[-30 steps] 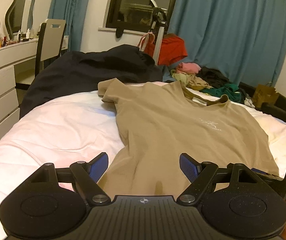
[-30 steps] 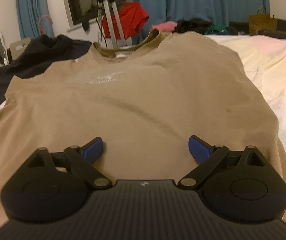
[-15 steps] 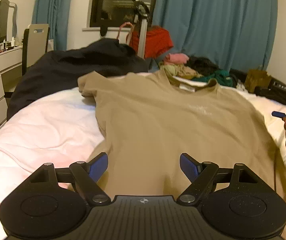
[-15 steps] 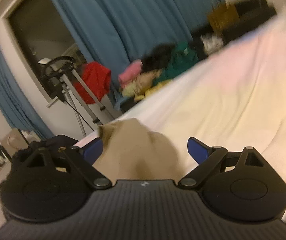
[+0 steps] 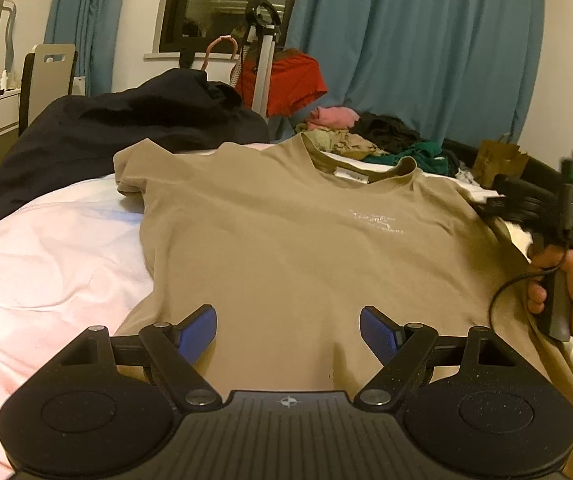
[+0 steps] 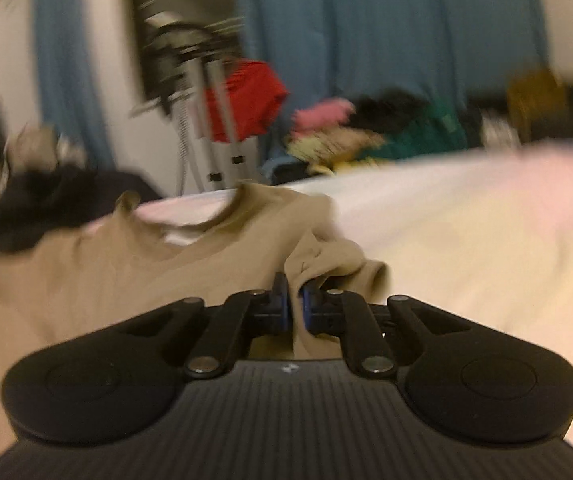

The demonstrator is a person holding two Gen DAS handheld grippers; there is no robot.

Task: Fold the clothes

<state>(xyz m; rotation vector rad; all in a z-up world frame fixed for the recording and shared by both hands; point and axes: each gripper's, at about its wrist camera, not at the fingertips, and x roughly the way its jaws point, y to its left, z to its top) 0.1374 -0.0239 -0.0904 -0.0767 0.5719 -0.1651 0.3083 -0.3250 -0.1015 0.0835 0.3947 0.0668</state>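
Since the earlier frame, right gripper (image 6: 294, 300) has swung to the shirt's (image 5: 286, 248) right sleeve (image 6: 338, 260), clamped on it (fabric bunched); left gripper (image 5: 288, 330), apart, hovers over the near hem.

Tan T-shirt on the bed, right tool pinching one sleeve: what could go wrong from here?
1. The right tool grips only a bunched bit of the sleeve, so the fabric may slip out or the fold may come out crooked.
2. The left tool hangs open over the tan T-shirt near its hem, pinning nothing; pulling the sleeve could drag the whole shirt across the white sheet.
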